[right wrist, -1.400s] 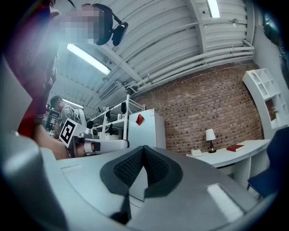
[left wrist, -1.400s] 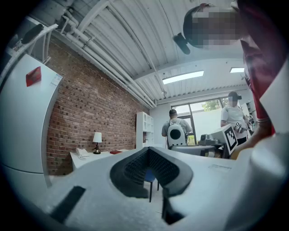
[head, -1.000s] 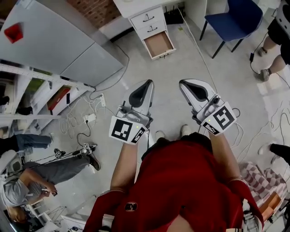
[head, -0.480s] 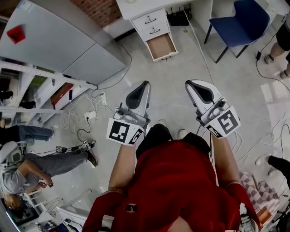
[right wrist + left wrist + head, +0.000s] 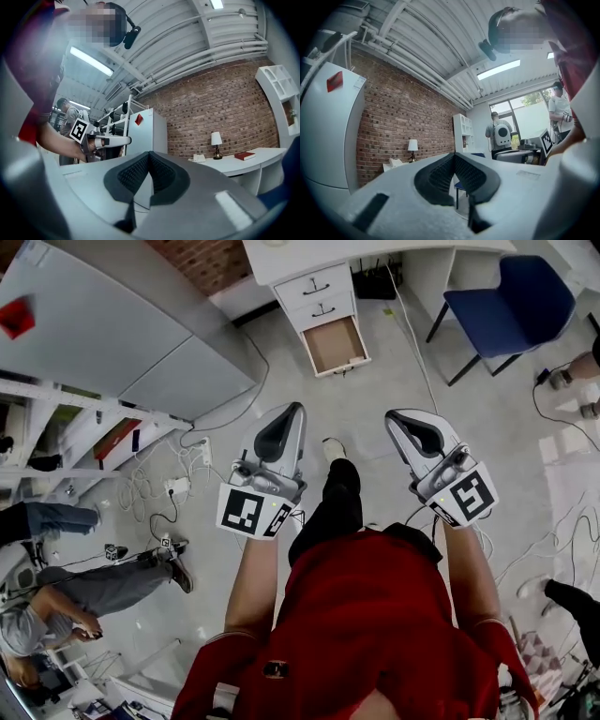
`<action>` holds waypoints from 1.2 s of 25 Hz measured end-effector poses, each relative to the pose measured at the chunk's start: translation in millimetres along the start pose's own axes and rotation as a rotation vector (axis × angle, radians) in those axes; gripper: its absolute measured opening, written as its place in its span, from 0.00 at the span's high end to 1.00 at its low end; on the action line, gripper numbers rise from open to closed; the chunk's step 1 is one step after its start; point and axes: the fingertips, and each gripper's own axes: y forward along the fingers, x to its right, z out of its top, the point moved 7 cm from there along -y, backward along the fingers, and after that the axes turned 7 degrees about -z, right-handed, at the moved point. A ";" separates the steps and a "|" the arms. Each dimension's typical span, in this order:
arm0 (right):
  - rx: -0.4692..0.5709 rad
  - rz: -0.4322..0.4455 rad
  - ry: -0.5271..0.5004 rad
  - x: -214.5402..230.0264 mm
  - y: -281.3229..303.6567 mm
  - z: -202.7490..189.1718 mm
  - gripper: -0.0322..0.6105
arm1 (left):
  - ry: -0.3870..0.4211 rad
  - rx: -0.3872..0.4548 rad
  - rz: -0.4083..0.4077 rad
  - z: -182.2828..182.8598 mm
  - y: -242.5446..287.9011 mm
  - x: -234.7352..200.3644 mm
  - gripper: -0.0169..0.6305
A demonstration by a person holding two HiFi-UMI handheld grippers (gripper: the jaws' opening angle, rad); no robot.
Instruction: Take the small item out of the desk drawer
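Note:
The white drawer unit [image 5: 319, 282] stands under the desk at the top of the head view. Its lowest drawer [image 5: 335, 343] is pulled out and shows a bare brown bottom; no small item can be made out in it from here. My left gripper [image 5: 286, 416] and right gripper [image 5: 401, 418] are held side by side above the floor, well short of the drawer. In the left gripper view the left gripper [image 5: 453, 157] has its dark pads pressed together with nothing between them. The right gripper [image 5: 149, 154] is likewise shut and empty, pointing at the brick wall.
A blue chair [image 5: 511, 306] stands right of the desk. A grey cabinet [image 5: 112, 324] and open shelving [image 5: 84, 432] line the left, with cables [image 5: 178, 484] on the floor. A person [image 5: 75, 601] crouches at lower left. A lamp [image 5: 216, 139] and red book [image 5: 244, 155] sit on the desk.
The person has stepped forward, one leg now out in front between the grippers. The desk and open drawer sit slightly lower in the head view. Both grippers stay shut and empty.

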 end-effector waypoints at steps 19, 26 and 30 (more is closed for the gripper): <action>-0.237 0.023 -0.077 185.5 301.4 -85.9 0.93 | -0.039 -0.064 -0.107 -87.6 169.2 -298.6 0.97; -0.397 0.124 -0.130 232.4 360.9 -151.1 0.93 | -0.077 -0.116 -0.085 -147.0 204.5 -359.6 0.97; -0.438 0.202 -0.167 254.9 382.6 -184.8 0.93 | -0.110 -0.125 -0.023 -173.4 219.9 -376.9 0.97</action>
